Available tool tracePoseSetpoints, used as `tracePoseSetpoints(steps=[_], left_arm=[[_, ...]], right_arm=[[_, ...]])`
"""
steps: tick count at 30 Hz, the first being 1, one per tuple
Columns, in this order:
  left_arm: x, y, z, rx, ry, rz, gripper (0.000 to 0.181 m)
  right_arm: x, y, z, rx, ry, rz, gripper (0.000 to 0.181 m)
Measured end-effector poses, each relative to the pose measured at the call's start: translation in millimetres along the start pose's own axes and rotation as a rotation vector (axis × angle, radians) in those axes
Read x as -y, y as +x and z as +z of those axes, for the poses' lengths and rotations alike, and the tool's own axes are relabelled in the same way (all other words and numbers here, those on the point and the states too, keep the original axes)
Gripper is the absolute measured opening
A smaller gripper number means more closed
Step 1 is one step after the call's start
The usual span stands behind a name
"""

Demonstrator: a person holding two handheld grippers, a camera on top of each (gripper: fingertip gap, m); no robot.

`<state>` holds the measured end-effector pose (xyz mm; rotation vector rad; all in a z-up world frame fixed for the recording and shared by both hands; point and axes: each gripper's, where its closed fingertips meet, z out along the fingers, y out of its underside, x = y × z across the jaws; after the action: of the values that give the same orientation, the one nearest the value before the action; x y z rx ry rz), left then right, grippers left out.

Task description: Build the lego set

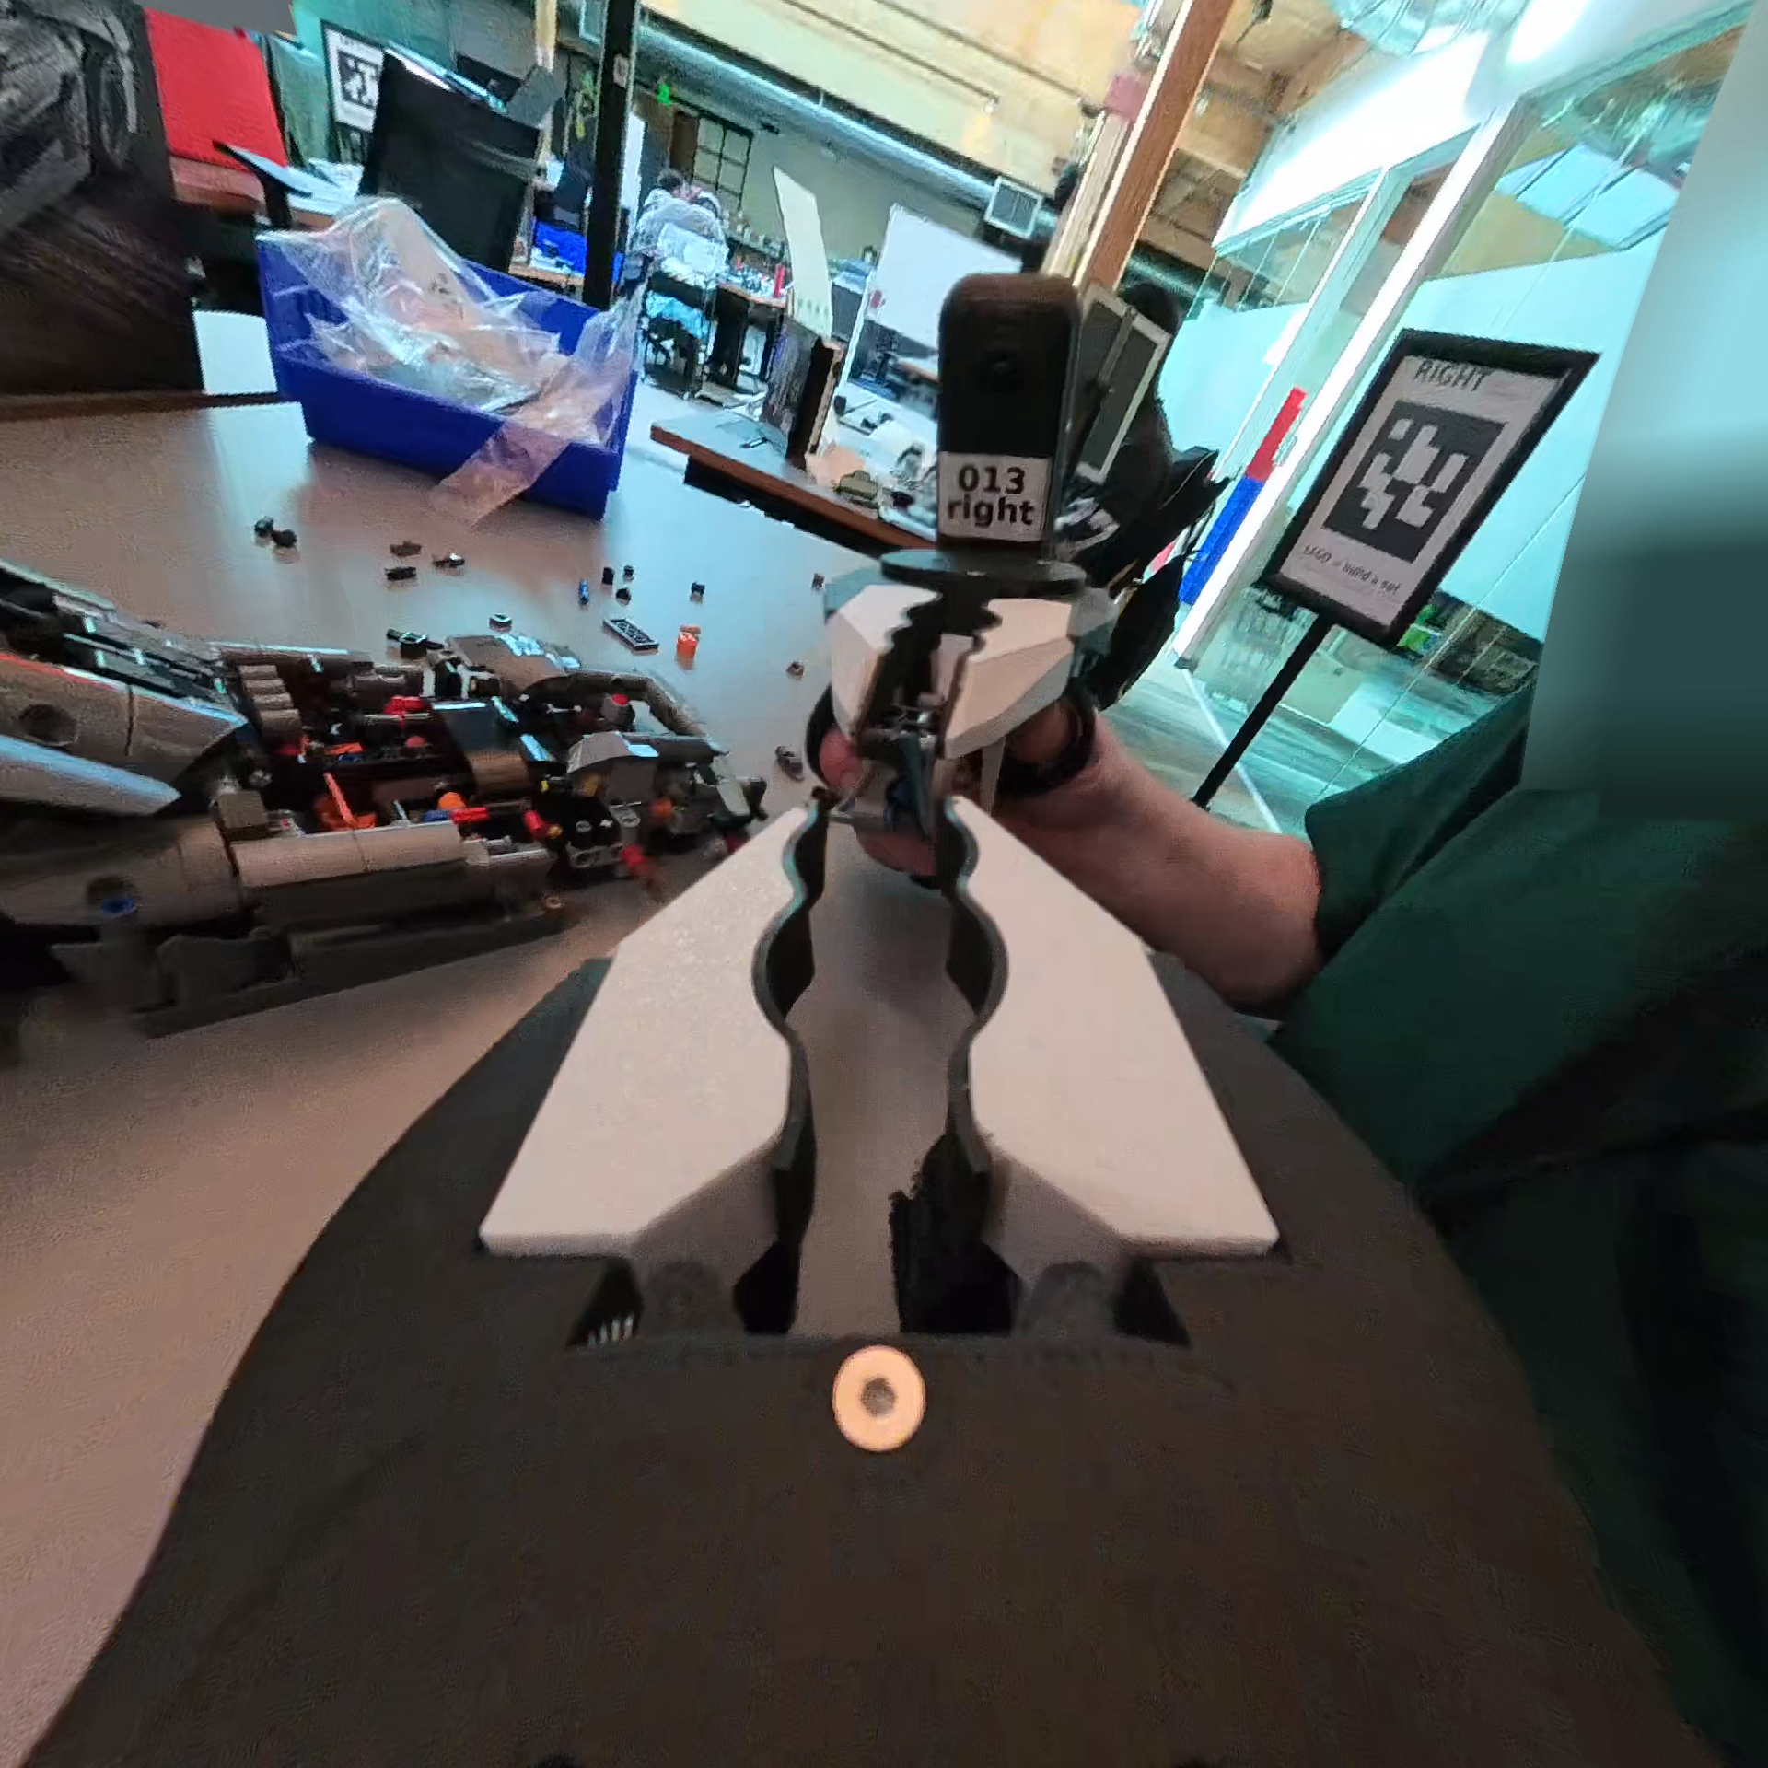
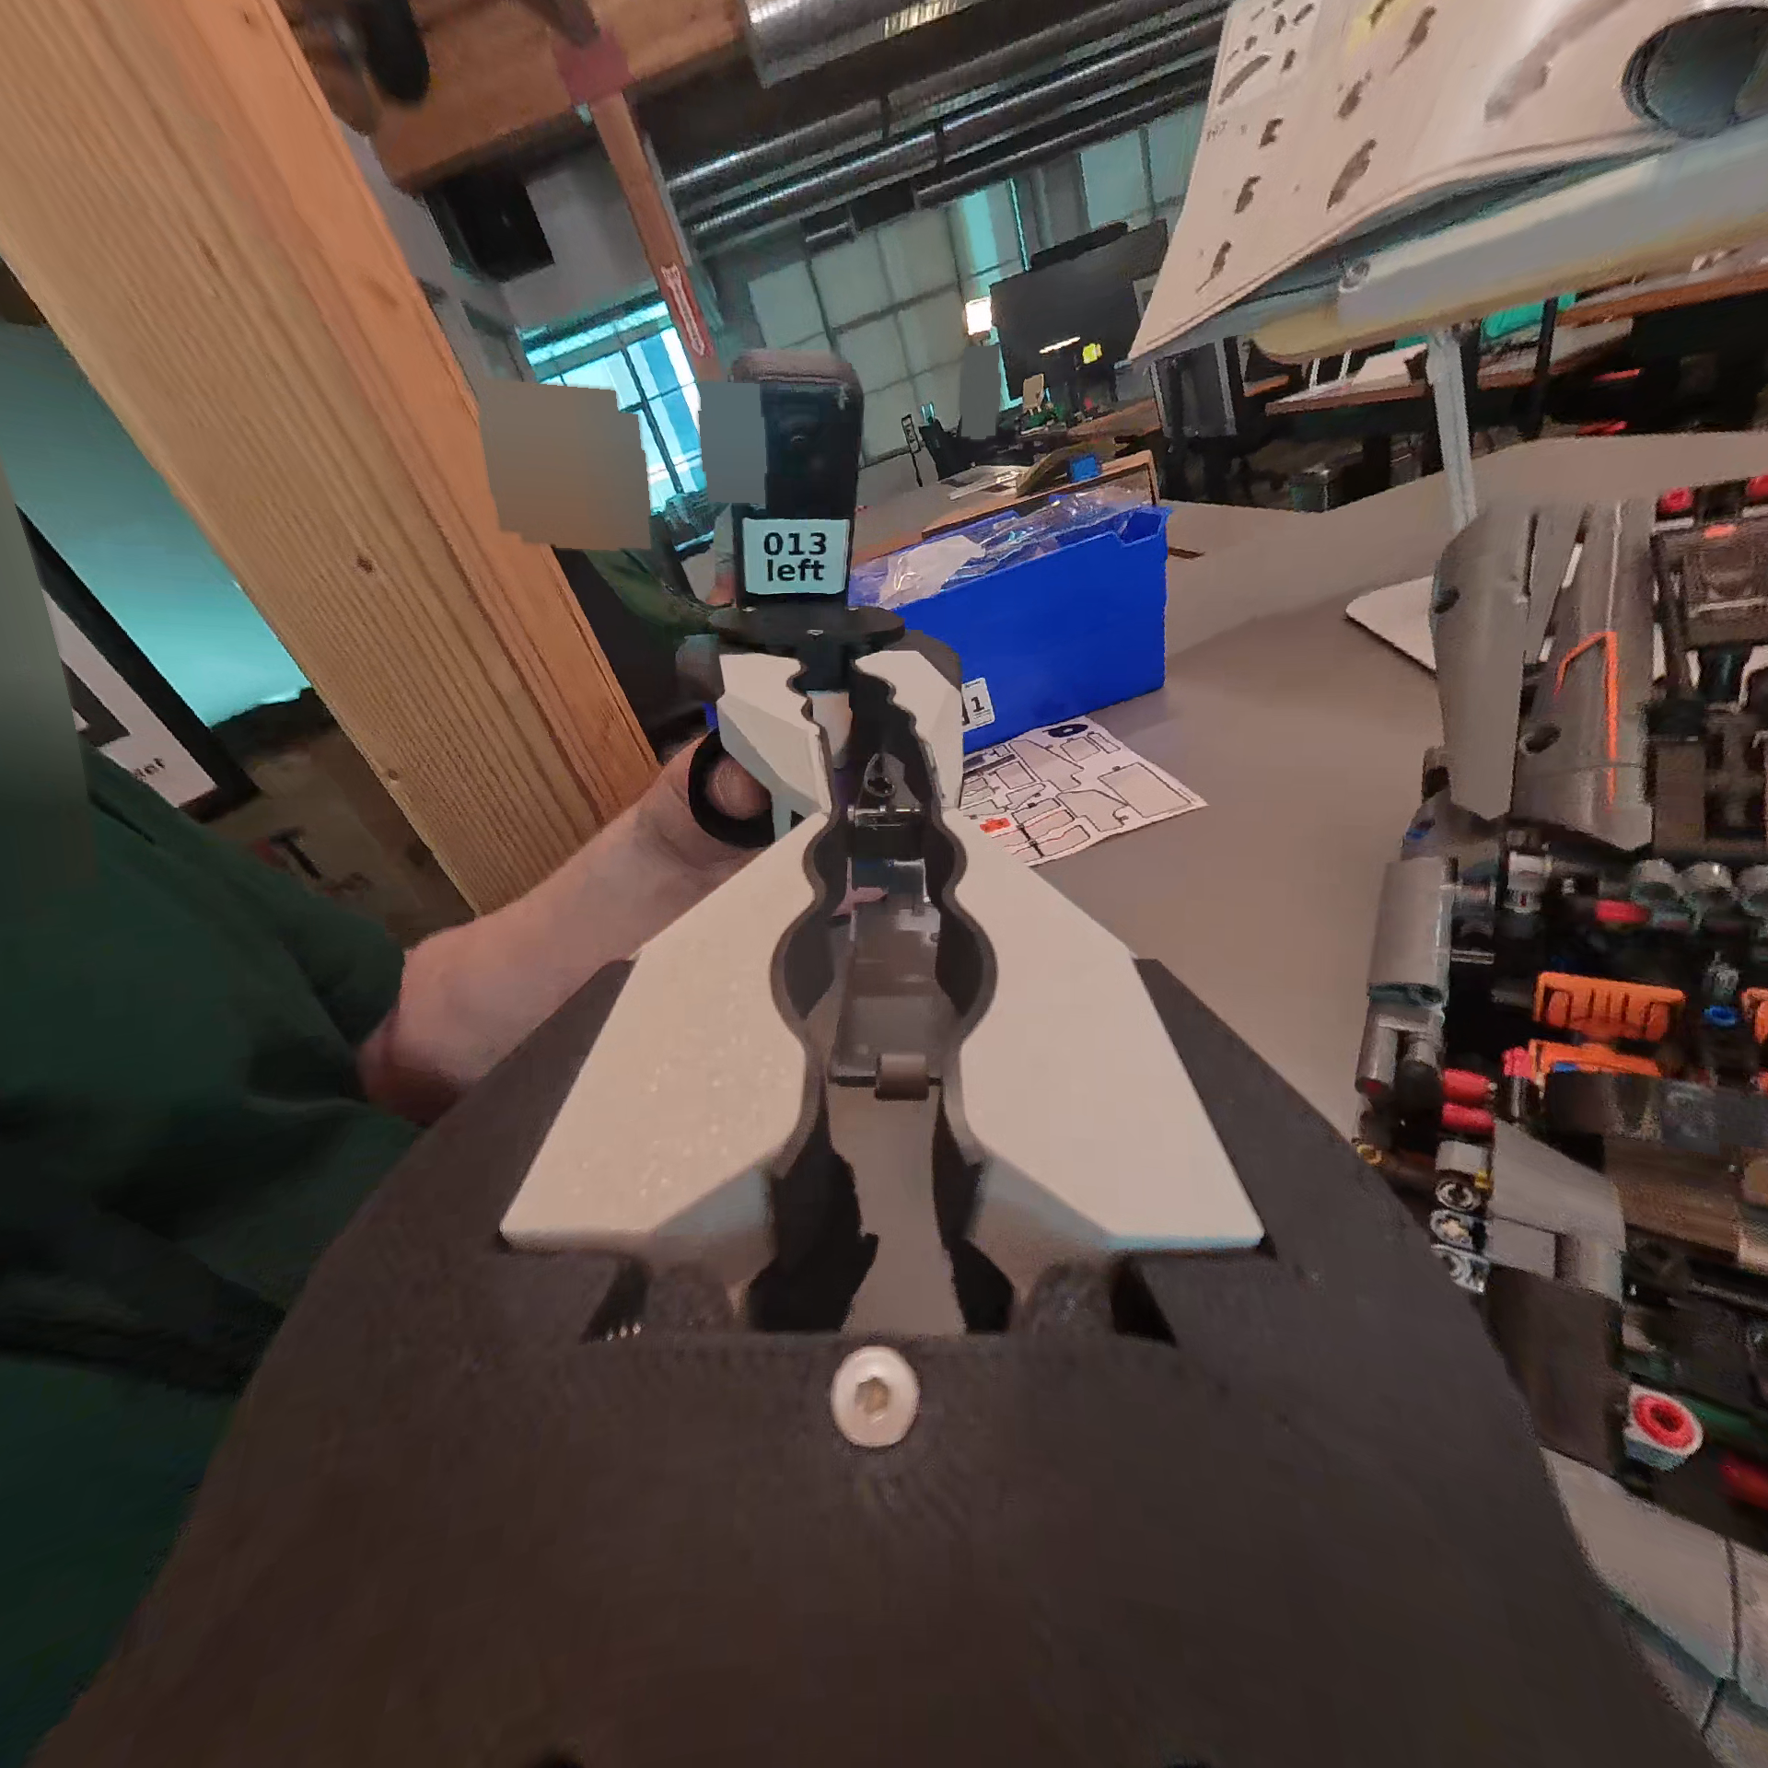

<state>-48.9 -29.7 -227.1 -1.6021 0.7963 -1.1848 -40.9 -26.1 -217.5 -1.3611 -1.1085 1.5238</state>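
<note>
The grey table (image 1: 172,1196) filled both my views, with the half-built lego car (image 1: 316,794) lying along it, well to the left of my left gripper (image 1: 880,823) and close on the right of my right gripper (image 2: 885,823). A blue bin (image 1: 430,421) stuffed with clear plastic bags (image 1: 450,316) stood behind the car, and a printed sheet (image 2: 1071,794) lay just in front of the bin. I held the two grippers tip to tip above the table. A small grey lego assembly (image 2: 885,985) sat between the right gripper's fingers, which were closed on it; the left gripper's tips pinched its far end. Loose dark pieces (image 1: 421,564) were scattered near the bin.
</note>
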Motion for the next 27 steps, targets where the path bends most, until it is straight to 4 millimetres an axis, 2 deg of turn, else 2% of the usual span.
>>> tracePoseSetpoints(steps=[5,14,17,21,24,27], left_arm=[[0.8,10.2,10.0,-0.039,0.022,0.066,0.006],[13.4,17.8,12.8,-0.039,0.046,0.199,0.007],[15.0,19.7,13.7,-0.047,0.047,0.243,0.007],[19.1,27.6,13.6,-0.085,0.054,0.303,0.006],[24.0,31.4,12.4,-0.085,0.028,0.369,0.005],[28.4,36.7,11.3,-0.084,-0.01,0.458,0.005]], right_arm=[[1.7,-4.8,0.7,-0.006,-0.01,-0.043,0.014],[12.0,-7.9,-3.4,0.132,0.091,0.28,0.014],[13.5,-9.1,-4.5,0.161,0.113,0.327,0.014],[18.8,-17.4,-5.9,0.16,0.134,0.219,0.015],[22.9,-20.1,-7.7,0.126,0.129,0.122,0.031],[24.0,-22.1,-11.7,0.085,0.079,0.001,0.032]])
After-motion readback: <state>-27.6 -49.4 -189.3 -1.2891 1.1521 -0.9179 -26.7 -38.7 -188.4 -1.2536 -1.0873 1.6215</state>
